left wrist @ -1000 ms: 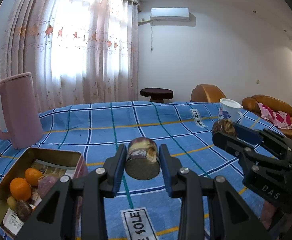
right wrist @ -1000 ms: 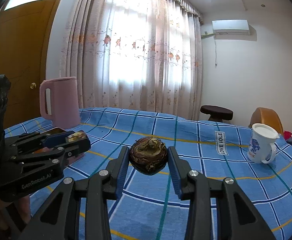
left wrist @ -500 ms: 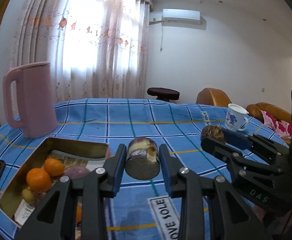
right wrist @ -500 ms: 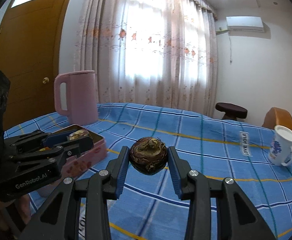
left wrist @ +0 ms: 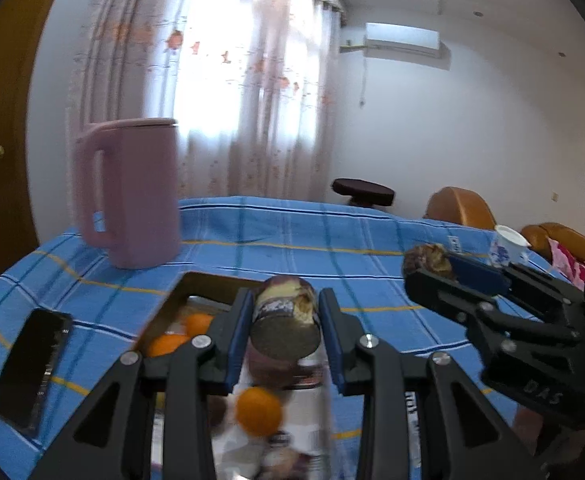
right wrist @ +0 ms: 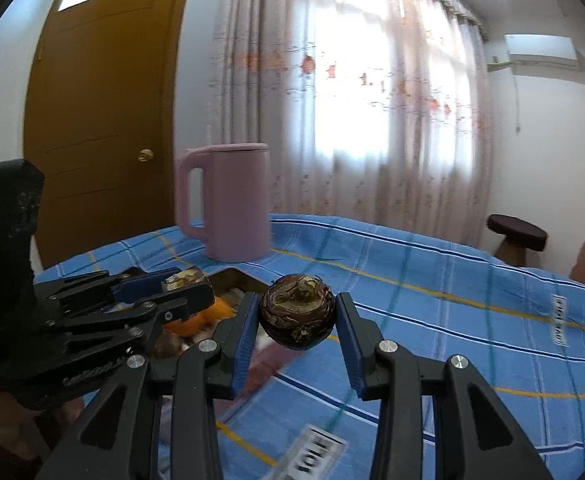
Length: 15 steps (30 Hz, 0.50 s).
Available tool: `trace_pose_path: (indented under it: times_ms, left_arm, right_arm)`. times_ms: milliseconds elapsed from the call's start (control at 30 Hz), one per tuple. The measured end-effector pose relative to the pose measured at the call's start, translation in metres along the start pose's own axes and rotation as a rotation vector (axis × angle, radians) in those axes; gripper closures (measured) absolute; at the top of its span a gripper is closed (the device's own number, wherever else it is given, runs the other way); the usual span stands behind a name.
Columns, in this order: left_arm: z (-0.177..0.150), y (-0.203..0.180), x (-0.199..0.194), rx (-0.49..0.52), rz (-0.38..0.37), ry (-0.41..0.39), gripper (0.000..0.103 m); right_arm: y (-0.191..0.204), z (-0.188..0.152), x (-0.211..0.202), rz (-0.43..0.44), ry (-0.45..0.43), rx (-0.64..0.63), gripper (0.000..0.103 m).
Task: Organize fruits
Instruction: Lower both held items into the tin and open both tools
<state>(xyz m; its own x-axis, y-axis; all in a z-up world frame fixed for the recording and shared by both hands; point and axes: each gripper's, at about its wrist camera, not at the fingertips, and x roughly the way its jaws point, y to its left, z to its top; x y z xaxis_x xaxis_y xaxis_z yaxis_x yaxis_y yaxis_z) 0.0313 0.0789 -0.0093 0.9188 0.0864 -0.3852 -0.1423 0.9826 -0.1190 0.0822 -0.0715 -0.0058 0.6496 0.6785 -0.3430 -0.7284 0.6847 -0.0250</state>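
Fruits (left wrist: pixel 285 316) clamped in both claws

A cut purple-and-cream fruit chunk (left wrist: pixel 285 316) and a round brown scaly fruit (right wrist: pixel 297 311) hang above the gold metal tin (left wrist: pixel 180 292) holding oranges (left wrist: pixel 259 410).

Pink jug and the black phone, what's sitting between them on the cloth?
Nothing: in the left wrist view, only bare blue checked tablecloth lies between the pink jug and the black phone.
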Motion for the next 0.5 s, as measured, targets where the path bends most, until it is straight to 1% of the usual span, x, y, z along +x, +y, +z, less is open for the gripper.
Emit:
trace_pose_path:
  times_ms: [200, 500]
  left_arm:
    - [0.0, 0.031, -0.006, -0.026, 0.065, 0.018, 0.068]
    - [-0.013, 0.057, -0.009, -0.049, 0.111, 0.053, 0.068]
  right_arm:
    - [0.023, 0.006, 0.013, 0.068, 0.021, -0.017, 0.062]
    - [0.058, -0.001, 0.035, 0.125, 0.08, -0.068, 0.062]
